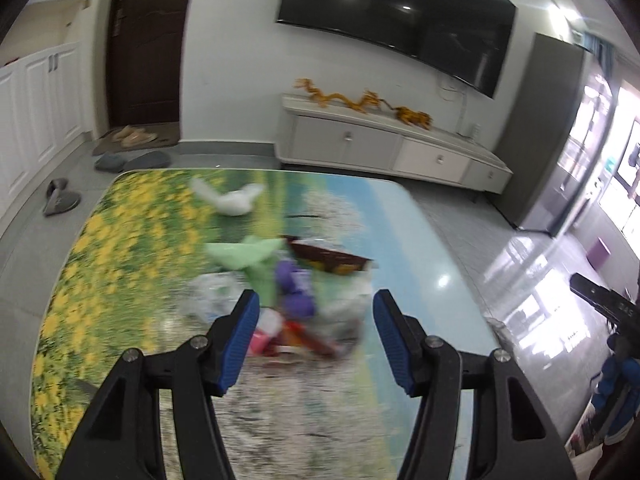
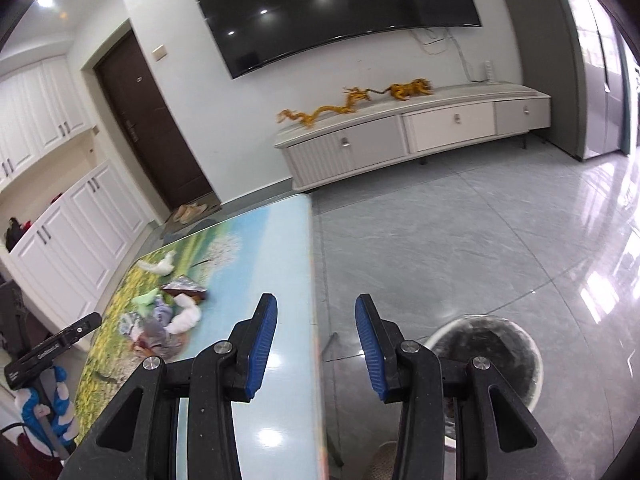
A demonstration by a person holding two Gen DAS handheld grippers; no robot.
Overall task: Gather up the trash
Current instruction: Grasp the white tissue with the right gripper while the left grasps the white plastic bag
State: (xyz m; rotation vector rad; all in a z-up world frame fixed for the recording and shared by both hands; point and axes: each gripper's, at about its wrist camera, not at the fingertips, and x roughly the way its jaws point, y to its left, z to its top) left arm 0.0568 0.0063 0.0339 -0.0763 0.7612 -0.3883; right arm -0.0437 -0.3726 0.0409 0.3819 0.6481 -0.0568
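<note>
A loose heap of trash (image 1: pixel 288 300) lies near the middle of the worktop (image 1: pixel 120 280), which is covered with a printed scene of yellow flowers, green grass and blue sky. In the heap are a pale green crumpled wrapper (image 1: pixel 244 254), a purple packet (image 1: pixel 294 288), a dark brown triangular carton (image 1: pixel 328 258), clear crinkled plastic and red scraps; the left wrist view is blurred, so finer detail cannot be told. A white crumpled tissue (image 1: pixel 232 198) sits apart from the heap, farther along the worktop. The left gripper (image 1: pixel 316 332) hangs just above the near side of the heap with its blue-padded jaws spread wide and nothing between them. The right gripper (image 2: pixel 316 336) is also released and holds nothing; it hovers over the worktop's edge, one finger above the surface and the other above the grey tiled floor (image 2: pixel 460 240). A round white bin (image 2: pixel 520 344) with a dark liner stands on the floor just beside the worktop, below the right gripper. Against the far wall are a low white cabinet (image 2: pixel 400 136) with a golden dragon ornament (image 2: pixel 352 104) on top, a large dark television (image 2: pixel 328 4) above it, and a dark brown door (image 2: pixel 148 120) to the left with slippers (image 2: pixel 192 212) on the floor in front of it.
</note>
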